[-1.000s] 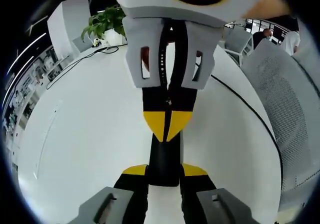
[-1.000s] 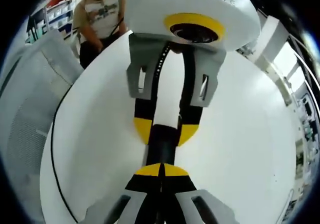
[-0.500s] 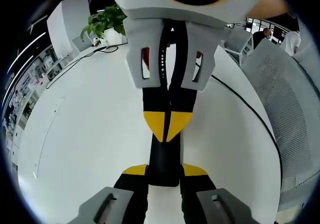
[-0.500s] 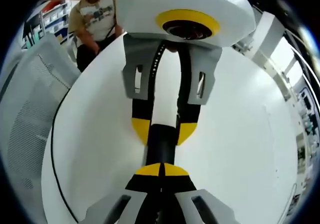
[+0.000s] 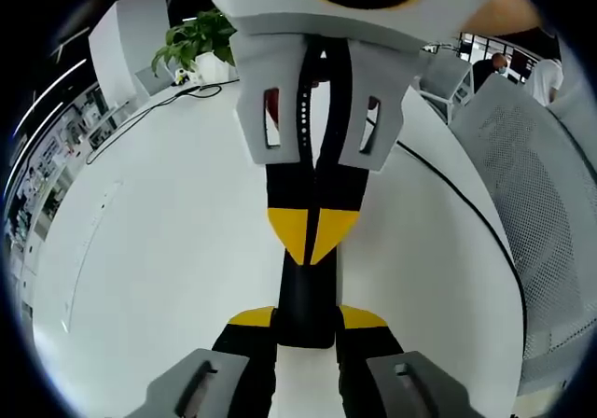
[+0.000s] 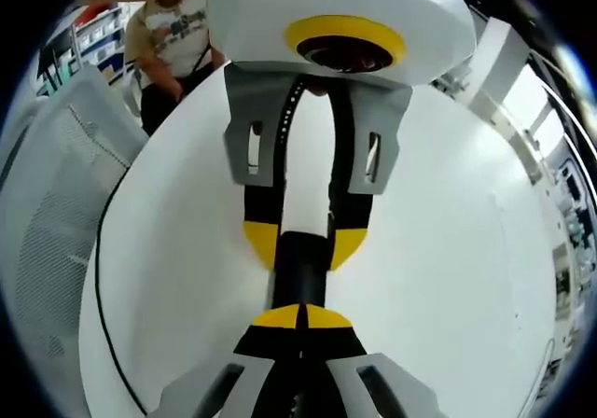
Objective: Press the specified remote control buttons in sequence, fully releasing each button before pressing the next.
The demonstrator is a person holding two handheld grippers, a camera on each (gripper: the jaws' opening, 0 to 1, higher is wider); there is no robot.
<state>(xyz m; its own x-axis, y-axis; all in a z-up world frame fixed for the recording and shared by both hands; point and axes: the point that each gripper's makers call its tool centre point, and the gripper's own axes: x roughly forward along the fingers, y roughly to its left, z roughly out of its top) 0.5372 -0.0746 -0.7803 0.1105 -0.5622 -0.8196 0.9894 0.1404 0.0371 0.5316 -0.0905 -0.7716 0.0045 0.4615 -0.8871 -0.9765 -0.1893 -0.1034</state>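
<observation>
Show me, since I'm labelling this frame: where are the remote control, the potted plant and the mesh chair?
remote control (image 5: 306,306), left gripper view, on its black body between the yellow-tipped jaws.
potted plant (image 5: 194,40), left gripper view, on its green leaves.
mesh chair (image 5: 536,203), left gripper view, on its backrest mesh.

a remote control (image 5: 308,292) is held above the counter (image 5: 159,250) between the two hand-held grippers; a plant (image 5: 198,40) is set at the counter's far edge, a mesh chair (image 5: 541,194) just beside it

Both views close above the white table (image 5: 140,278), facing each other, sharing its top
</observation>
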